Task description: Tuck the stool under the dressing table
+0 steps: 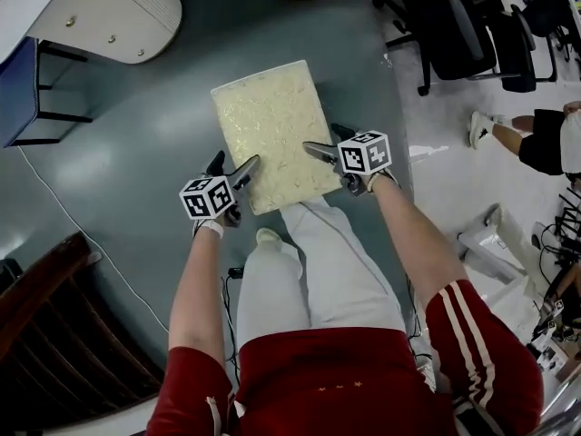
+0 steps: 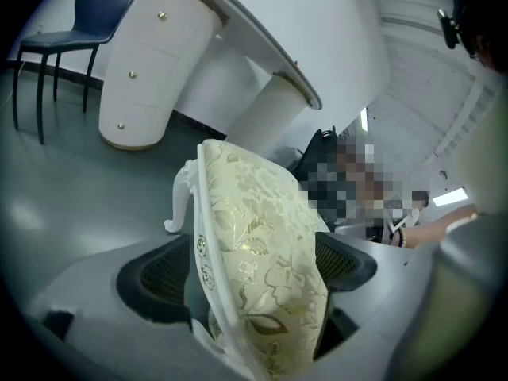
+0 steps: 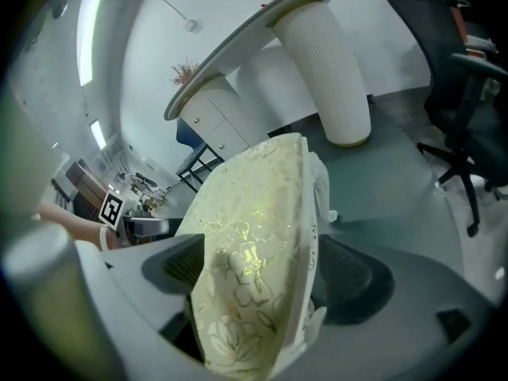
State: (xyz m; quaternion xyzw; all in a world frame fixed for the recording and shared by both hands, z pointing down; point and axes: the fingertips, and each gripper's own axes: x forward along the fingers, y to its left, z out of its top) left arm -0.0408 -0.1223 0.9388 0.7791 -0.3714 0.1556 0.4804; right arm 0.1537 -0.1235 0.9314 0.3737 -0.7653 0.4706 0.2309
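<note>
The stool (image 1: 272, 130) has a cream floral cushion on a white frame and stands lengthwise in front of me on the grey floor. My left gripper (image 1: 247, 169) grips its near left edge and my right gripper (image 1: 318, 150) its near right edge. In the left gripper view the stool's cushion (image 2: 254, 236) fills the gap of the left gripper (image 2: 250, 268), with both pads against it. The right gripper (image 3: 266, 272) likewise holds the stool's seat (image 3: 254, 213). The white dressing table (image 1: 100, 12) lies ahead to the left, its drawers (image 2: 151, 62) and ribbed leg (image 3: 325, 70) showing.
A blue chair (image 1: 23, 89) stands beside the dressing table. Black office chairs (image 1: 463, 30) are at the far right, where another person's leg and shoe (image 1: 508, 130) show. A dark wooden piece (image 1: 54, 325) sits at lower left, and a thin cable (image 1: 82, 234) crosses the floor.
</note>
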